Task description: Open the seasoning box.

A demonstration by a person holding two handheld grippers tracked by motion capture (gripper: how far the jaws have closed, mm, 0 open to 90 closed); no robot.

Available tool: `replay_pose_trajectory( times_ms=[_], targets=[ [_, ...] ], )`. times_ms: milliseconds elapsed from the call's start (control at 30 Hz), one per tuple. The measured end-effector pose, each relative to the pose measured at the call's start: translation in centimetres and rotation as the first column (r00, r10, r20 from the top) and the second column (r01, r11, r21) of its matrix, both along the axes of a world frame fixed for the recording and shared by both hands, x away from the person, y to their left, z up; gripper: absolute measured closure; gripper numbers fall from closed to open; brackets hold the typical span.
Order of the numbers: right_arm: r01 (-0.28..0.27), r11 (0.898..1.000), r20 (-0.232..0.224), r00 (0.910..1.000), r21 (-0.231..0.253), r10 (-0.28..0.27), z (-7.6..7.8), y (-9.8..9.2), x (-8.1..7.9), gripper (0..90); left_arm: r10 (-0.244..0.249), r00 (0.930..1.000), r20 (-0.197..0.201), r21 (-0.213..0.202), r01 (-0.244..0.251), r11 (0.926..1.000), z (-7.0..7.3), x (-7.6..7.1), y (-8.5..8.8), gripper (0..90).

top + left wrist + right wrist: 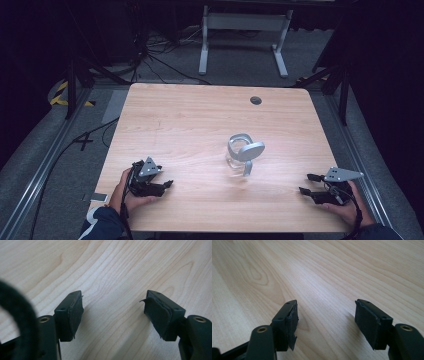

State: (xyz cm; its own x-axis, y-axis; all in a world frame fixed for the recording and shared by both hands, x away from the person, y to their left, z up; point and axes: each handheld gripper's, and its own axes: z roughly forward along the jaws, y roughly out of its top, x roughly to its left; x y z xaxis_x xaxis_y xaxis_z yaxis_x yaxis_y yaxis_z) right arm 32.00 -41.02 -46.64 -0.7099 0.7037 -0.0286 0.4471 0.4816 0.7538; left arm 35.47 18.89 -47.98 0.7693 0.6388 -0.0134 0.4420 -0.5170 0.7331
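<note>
A silver-grey object (243, 151), made of a ring and an oval piece on a short stem, stands near the middle of the wooden table (190, 115). My left gripper (167, 185) rests near the front left edge, held by a hand and pointing right, well apart from the object. My right gripper (305, 183) sits near the front right edge, pointing left toward the object. In the left gripper view, the left gripper (113, 307) is open over bare wood. The right gripper (325, 312) is likewise open in its own view, with nothing between its jaws.
A round cable hole (256, 100) sits near the table's far edge. Behind the table stand a white frame (245, 22) and black stand legs (75, 80), with cables on the grey floor. A blurred black loop (15, 315) crosses the left gripper view.
</note>
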Motion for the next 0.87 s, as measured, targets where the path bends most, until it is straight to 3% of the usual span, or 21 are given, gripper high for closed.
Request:
replay_pose_trajectory(
  times_ms=[567,633,867],
  targets=[
    [0.008,1.0,-0.002,1.0,-0.006,-0.008,0.0,0.09,0.03,31.7,0.009,0.9999,-0.009,0.003,-0.009,1.0,-0.03,0.12,-0.08,23.7],
    [0.008,1.0,-0.001,1.0,-0.006,-0.008,-0.01,0.11,0.02,31.2,0.003,1.0,-0.009,0.018,-0.003,0.9998,0.08,0.21,-0.02,23.0],
    [0.006,1.0,-0.003,1.0,-0.008,-0.006,-0.02,0.12,-0.01,29.2,0.017,0.9998,-0.012,0.003,-0.017,0.9999,-0.06,0.2,-0.15,21.4]
  ],
)
